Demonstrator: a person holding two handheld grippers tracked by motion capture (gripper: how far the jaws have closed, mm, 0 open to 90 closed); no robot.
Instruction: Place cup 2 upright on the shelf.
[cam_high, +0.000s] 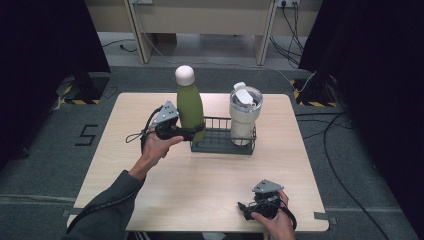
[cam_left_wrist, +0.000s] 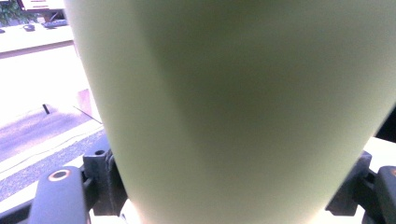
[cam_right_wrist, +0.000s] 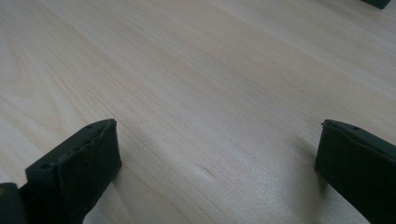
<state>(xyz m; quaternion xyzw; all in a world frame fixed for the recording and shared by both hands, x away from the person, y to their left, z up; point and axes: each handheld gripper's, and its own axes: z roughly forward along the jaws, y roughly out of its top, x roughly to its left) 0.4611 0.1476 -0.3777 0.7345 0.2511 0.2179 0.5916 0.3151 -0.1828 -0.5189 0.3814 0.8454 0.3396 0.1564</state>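
Note:
A tall green bottle (cam_high: 189, 106) with a white round cap stands upright at the left end of a black wire basket (cam_high: 222, 146). My left gripper (cam_high: 197, 131) is shut on its lower body, coming in from the left. In the left gripper view the green bottle (cam_left_wrist: 233, 102) sits right between the black fingers (cam_left_wrist: 100, 179). I cannot tell whether the bottle's base rests inside the basket. A white tumbler (cam_high: 244, 114) with a lid stands in the basket's right end. My right gripper (cam_high: 243, 207) rests on the table near its front right edge, its jaws (cam_right_wrist: 217, 163) wide open over bare wood.
The light wooden table (cam_high: 200, 185) sits on grey carpet. Dark curtains hang at both sides. Cables lie on the floor at the right (cam_high: 340, 150).

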